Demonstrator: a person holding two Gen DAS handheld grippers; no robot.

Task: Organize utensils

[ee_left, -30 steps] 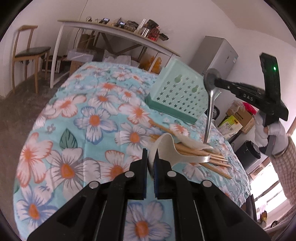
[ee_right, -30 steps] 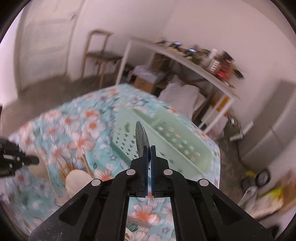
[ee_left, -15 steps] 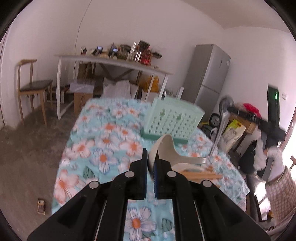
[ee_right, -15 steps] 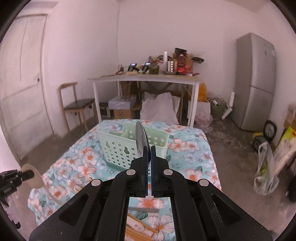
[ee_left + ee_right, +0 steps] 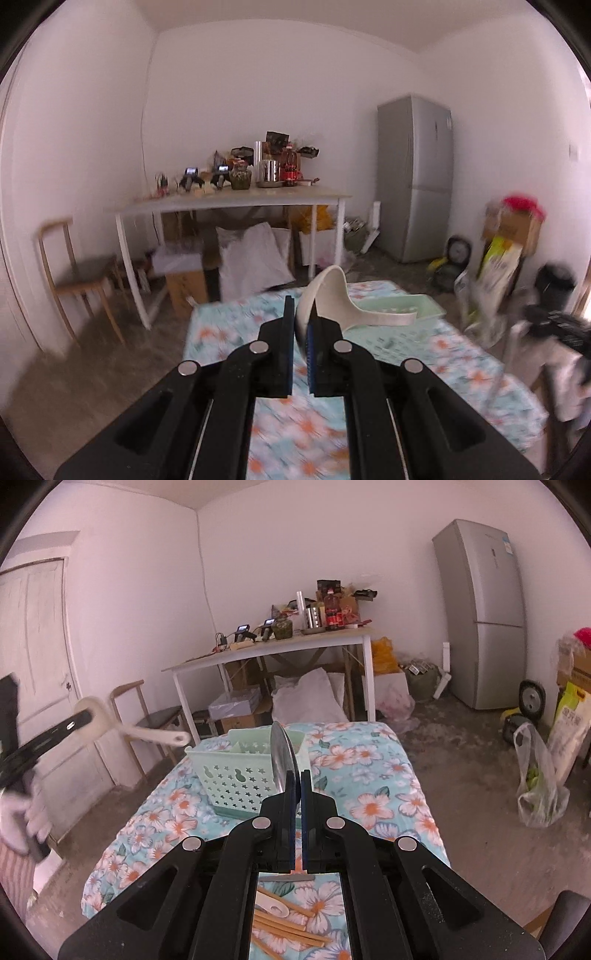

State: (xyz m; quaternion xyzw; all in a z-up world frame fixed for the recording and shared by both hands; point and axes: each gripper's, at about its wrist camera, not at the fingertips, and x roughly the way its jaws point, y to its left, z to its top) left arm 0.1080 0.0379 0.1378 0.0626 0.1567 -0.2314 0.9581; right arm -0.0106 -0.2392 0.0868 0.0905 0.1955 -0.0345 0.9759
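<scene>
My left gripper (image 5: 301, 314) is shut on the bowl of a white ladle (image 5: 332, 295), whose handle points right, high above the floral table (image 5: 461, 362). The mint-green star-punched basket (image 5: 406, 308) lies beyond it. My right gripper (image 5: 297, 779) is shut on a metal spoon (image 5: 280, 753), bowl end up, in front of the basket (image 5: 240, 779). The right wrist view also catches the left gripper (image 5: 74, 723) with the ladle (image 5: 147, 733) at the left, above table height. Wooden chopsticks (image 5: 291, 928) and a small white spoon (image 5: 271, 906) lie on the cloth under the right gripper.
A white side table (image 5: 277, 646) with clutter, a wooden chair (image 5: 147, 716), boxes and bags stand beyond the floral table. A grey fridge (image 5: 484, 613) is at the back right. A plastic bag (image 5: 535, 786) sits on the floor to the right.
The left gripper rose well above the table with the ladle and levelled out. The right gripper rolled upright and swung round with the spoon, so the basket now sits straight ahead.
</scene>
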